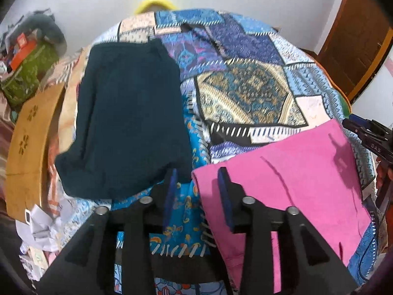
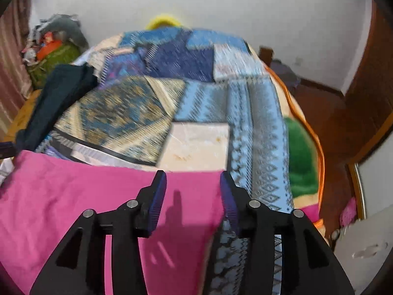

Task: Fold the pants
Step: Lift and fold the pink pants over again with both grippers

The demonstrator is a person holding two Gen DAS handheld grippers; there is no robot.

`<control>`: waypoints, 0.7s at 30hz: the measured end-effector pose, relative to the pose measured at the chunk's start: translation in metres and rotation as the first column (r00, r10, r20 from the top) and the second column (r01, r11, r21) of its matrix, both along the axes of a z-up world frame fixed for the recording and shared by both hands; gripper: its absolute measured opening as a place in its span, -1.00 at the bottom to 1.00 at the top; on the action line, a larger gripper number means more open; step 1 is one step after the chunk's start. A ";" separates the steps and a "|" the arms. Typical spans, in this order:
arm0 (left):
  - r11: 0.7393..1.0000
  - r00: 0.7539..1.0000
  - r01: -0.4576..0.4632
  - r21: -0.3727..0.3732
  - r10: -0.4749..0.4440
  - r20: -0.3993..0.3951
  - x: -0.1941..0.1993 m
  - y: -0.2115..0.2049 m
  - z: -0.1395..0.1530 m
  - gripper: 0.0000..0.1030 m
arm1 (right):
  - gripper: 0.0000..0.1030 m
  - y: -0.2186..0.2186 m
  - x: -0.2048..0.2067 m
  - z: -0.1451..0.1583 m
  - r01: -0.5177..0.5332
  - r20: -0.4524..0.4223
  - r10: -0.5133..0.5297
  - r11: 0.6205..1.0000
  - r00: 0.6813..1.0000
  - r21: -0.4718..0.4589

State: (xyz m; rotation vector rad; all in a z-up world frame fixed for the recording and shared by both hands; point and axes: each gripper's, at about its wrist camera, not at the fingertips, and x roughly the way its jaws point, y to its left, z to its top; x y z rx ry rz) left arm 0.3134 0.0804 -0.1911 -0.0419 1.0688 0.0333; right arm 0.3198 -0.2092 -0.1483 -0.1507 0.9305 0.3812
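Both grippers were hanging over the bed with nothing in them. Left gripper (image 1: 197, 191) had its jaws apart, one blue pad over the bedspread and the other just over the near edge of the pink pants (image 1: 289, 179), not pinching any cloth as far as I could see. Right gripper (image 2: 192, 196) was the same deal: jaws parted above the far corner of the pink pants (image 2: 73, 196), pads clear of the fabric, only its shadow falling on it.

Going outward, the pink pair was lying flat on the patchwork bedspread (image 1: 245, 93) as a neat rectangle with straight edges, so my guess is it was at least partly folded, maybe fully. Hard to say whether one more fold was wanted.

Further out to the left, a dark teal garment (image 1: 127, 113) sat in a fairly tidy folded shape, apart from the pink one. Looked like an already finished piece, though I couldn't tell for sure it was pants.

Beyond that, clutter piled by the wall (image 1: 27, 56) and a wooden door (image 1: 358, 39).
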 end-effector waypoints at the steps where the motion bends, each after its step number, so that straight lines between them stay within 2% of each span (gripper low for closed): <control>1: 1.000 1.000 0.008 0.005 -0.008 0.016 0.000 -0.004 0.005 -0.12 | -0.11 0.005 -0.004 0.007 -0.016 0.017 0.016 1.000 1.000 0.004; 3: 1.000 0.999 0.020 0.008 -0.020 0.035 0.001 -0.009 0.011 0.03 | 0.07 0.013 -0.012 0.017 -0.046 0.046 0.045 0.999 0.998 0.011; 5: 0.999 0.998 0.033 0.010 -0.034 0.047 0.002 -0.015 0.016 0.27 | 0.08 0.026 -0.019 0.026 -0.088 0.074 0.086 0.996 0.994 0.023; 7: 0.999 0.998 0.048 0.018 -0.049 0.043 0.005 -0.022 0.017 0.71 | 0.09 0.036 -0.023 0.029 -0.126 0.073 0.123 0.991 0.990 0.043; 8: 0.998 0.997 0.059 0.026 -0.060 0.038 0.007 -0.027 0.015 0.73 | 0.16 0.042 -0.025 0.030 -0.145 0.068 0.141 0.988 0.988 0.055; 9: 0.997 0.997 0.066 0.033 -0.067 0.035 0.007 -0.030 0.014 0.74 | 0.32 0.047 -0.027 0.029 -0.160 0.060 0.156 0.985 0.986 0.068; 12: 0.993 0.995 0.098 0.062 -0.098 -0.005 0.010 -0.040 0.002 0.74 | 0.50 0.059 -0.033 0.021 -0.189 0.027 0.187 0.976 0.982 0.112; 18: 0.989 0.986 0.137 0.062 -0.130 -0.100 0.010 -0.051 -0.028 0.74 | 0.54 0.078 -0.037 -0.008 -0.204 -0.109 0.222 0.967 0.969 0.154; 21: 0.987 0.978 0.152 0.057 -0.142 -0.150 0.009 -0.053 -0.042 0.75 | 0.54 0.081 -0.040 -0.029 -0.204 -0.200 0.233 0.966 0.952 0.156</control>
